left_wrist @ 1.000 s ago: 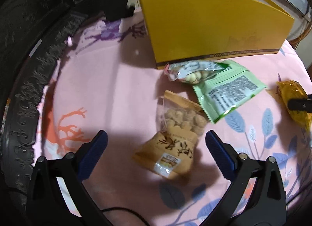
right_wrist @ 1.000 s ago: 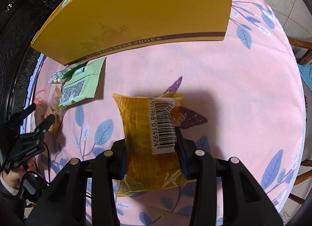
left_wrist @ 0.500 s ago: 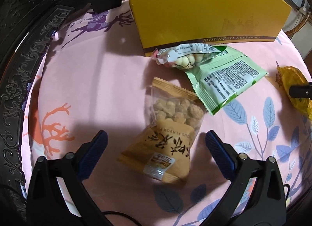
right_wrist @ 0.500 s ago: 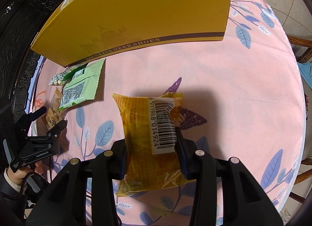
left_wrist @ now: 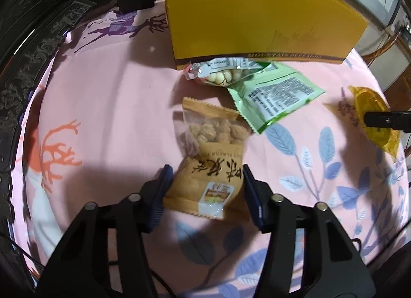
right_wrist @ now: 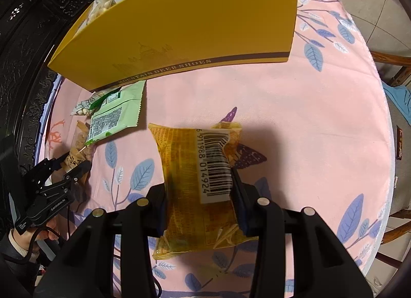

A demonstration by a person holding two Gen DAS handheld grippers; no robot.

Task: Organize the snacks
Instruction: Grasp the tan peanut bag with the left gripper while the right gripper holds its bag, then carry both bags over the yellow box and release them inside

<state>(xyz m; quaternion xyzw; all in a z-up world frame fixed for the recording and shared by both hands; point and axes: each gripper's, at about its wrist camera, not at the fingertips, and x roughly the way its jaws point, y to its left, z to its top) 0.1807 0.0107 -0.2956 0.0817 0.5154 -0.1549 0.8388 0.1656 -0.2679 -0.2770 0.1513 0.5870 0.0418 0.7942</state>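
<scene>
A brown snack packet with a clear window lies on the pink tablecloth. My left gripper is closing around its lower half, and the blue pads press on both sides and pinch it. My right gripper is shut on a yellow packet with a barcode, held just above the cloth. A tall yellow box stands behind, with a bag of white nuts showing inside it. In front of the box lie a green packet and a clear packet of white nuts.
Dark carved wooden furniture borders the table on the left. A wooden chair stands past the table's right edge. A person's hand holds the left gripper at the lower left of the right wrist view.
The left gripper moved forward over the brown packet and its jaws went from wide open to pinching it. The right gripper and its yellow packet stayed still.
</scene>
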